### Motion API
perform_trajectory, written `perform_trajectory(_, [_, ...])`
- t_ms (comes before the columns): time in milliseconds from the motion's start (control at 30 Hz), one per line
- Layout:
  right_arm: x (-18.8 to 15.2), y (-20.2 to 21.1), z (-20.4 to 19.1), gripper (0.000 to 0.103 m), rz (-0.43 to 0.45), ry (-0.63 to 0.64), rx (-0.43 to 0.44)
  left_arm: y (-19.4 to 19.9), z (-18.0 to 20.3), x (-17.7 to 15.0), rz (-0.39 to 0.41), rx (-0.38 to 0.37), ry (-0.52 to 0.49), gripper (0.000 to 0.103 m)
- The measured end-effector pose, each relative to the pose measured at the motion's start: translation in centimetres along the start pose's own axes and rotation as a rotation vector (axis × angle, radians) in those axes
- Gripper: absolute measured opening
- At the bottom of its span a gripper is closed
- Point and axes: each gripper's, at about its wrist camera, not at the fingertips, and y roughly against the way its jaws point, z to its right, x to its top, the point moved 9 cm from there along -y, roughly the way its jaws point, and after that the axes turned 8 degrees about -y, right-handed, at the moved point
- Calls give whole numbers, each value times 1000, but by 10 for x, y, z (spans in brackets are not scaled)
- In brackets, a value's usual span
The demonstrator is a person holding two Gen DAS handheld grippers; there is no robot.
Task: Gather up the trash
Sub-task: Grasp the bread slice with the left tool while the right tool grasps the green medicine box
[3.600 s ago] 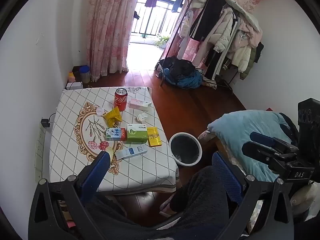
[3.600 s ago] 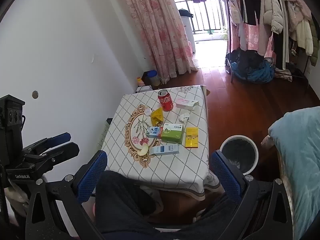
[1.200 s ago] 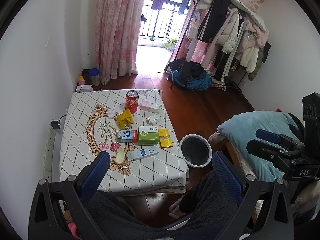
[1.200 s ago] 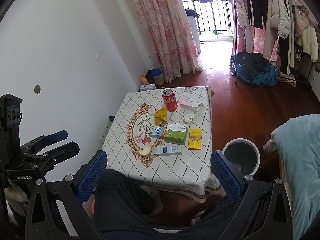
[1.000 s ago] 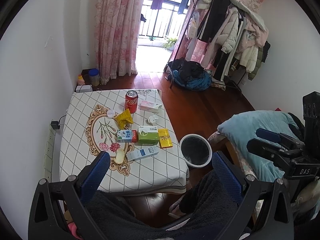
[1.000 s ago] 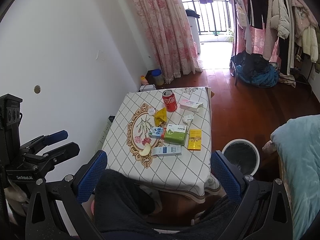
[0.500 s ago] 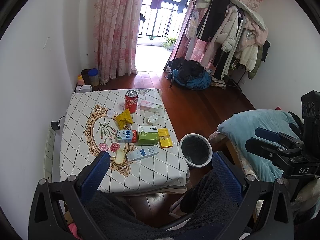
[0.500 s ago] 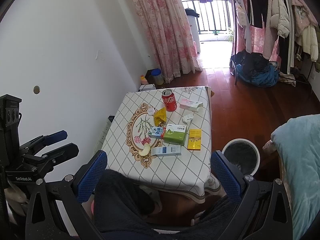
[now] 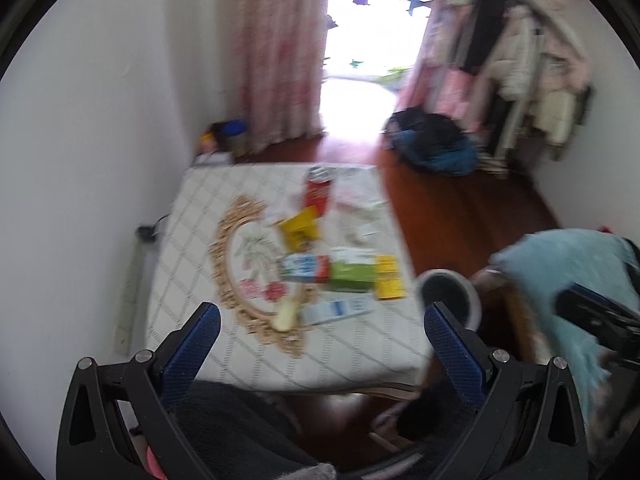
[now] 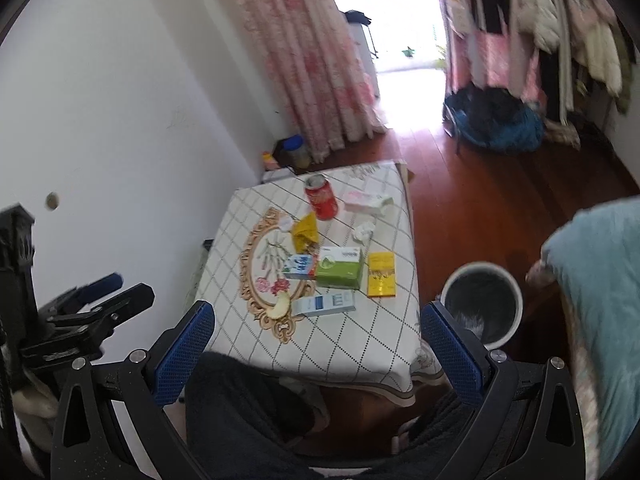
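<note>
Nothing of the trash had been collected yet, as far as the pictures showed. All the pieces lay on the table [image 10: 352, 344], which stood at twelve o'clock from the seated person. A red can [image 10: 321, 198] stood upright at the far side. Just in front of it lay a yellow wrapper [image 10: 305, 233], and a crumpled white paper [image 10: 363, 232] lay at about three o'clock from that wrapper. Nearer to the person, a green box [image 10: 340, 267] touched a small blue carton [image 10: 299, 267] on its nine o'clock side, and a yellow packet [image 10: 381, 273] lay beside it at three o'clock. A long white and blue box [image 10: 325, 304] and a slice of fruit [image 10: 280, 305] were the nearest pieces.

The bin [image 10: 483, 303] stood on the floor at three o'clock from the table; what it contained could not be told.

The left gripper [image 9: 320, 332] and the right gripper [image 10: 316, 330] both had their fingers spread wide and held nothing, well back from the table. The whole task was left to do.
</note>
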Motion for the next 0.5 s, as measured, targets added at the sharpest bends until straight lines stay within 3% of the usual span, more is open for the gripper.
perform_trajectory(200, [-6, -115, 50, 103, -147, -161, -51, -105, -47, -36, -171, 131, 79, 103])
perform_trajectory(400, [-21, -218, 68, 103, -307, -238, -55, -179, -60, -78, -349, 142, 131, 103])
perform_trajectory(500, [-17, -262, 57, 103, -342, -193, -72, -211, -57, -93, -421, 115, 170, 102])
